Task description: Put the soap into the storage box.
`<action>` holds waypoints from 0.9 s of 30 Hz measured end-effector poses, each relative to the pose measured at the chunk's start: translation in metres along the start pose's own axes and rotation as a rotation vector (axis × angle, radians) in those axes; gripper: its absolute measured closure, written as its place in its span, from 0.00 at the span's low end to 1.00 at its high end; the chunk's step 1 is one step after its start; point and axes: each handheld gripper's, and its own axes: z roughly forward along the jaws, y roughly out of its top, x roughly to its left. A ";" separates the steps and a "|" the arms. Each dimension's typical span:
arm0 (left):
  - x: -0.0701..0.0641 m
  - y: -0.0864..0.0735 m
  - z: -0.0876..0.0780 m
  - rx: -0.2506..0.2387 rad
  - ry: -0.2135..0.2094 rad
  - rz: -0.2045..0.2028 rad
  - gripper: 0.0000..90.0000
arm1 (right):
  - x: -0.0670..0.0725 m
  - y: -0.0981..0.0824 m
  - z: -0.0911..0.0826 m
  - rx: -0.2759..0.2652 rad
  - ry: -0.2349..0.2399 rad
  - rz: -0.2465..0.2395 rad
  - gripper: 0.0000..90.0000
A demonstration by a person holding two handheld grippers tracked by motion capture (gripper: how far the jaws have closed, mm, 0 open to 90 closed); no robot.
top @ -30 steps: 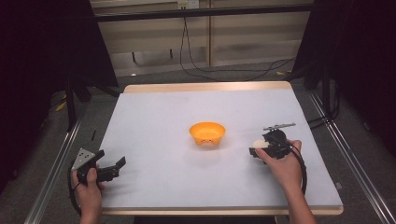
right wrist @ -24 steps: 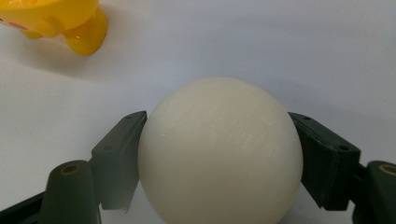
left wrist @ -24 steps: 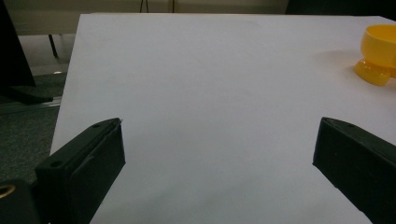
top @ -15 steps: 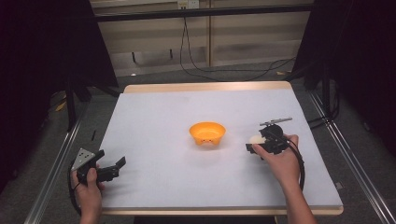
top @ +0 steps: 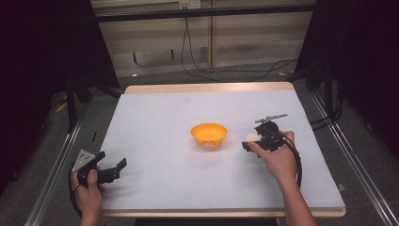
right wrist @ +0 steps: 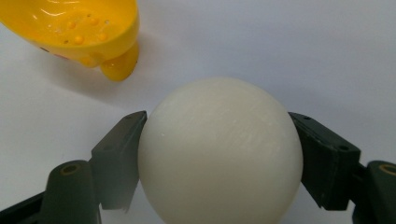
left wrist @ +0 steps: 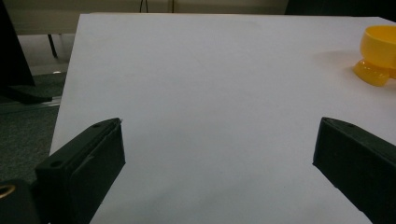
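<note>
An orange bowl (top: 208, 133) on small feet stands near the middle of the white table (top: 155, 117). Just right of it my right gripper (top: 248, 140) is shut on a cream-white ball (top: 252, 136), a little above the tabletop. In the right gripper view the ball (right wrist: 219, 151) sits clamped between both jaws, with the bowl (right wrist: 77, 28) close ahead at upper left. My left gripper (top: 117, 169) rests at the table's front left, open, with nothing between its jaws (left wrist: 219, 154). The bowl (left wrist: 379, 53) shows far off at the right edge of the left gripper view.
Dark frame posts flank the table at left and right. Cables (top: 197, 52) trail across the floor behind the far edge. A metal rail (top: 51, 179) runs along the table's left side.
My right gripper has carried the ball leftward and slightly up, closer to the bowl. The left gripper has stayed put.
</note>
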 end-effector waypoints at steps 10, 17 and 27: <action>0.000 0.000 0.000 0.003 -0.001 -0.004 0.02 | 0.007 0.012 -0.001 -0.003 0.007 -0.019 0.26; 0.001 0.000 0.000 0.002 0.003 0.002 0.02 | 0.014 0.020 -0.001 -0.007 0.019 -0.022 0.26; 0.001 0.000 -0.001 0.001 0.000 -0.003 0.02 | 0.024 0.029 0.002 -0.012 0.020 -0.033 0.26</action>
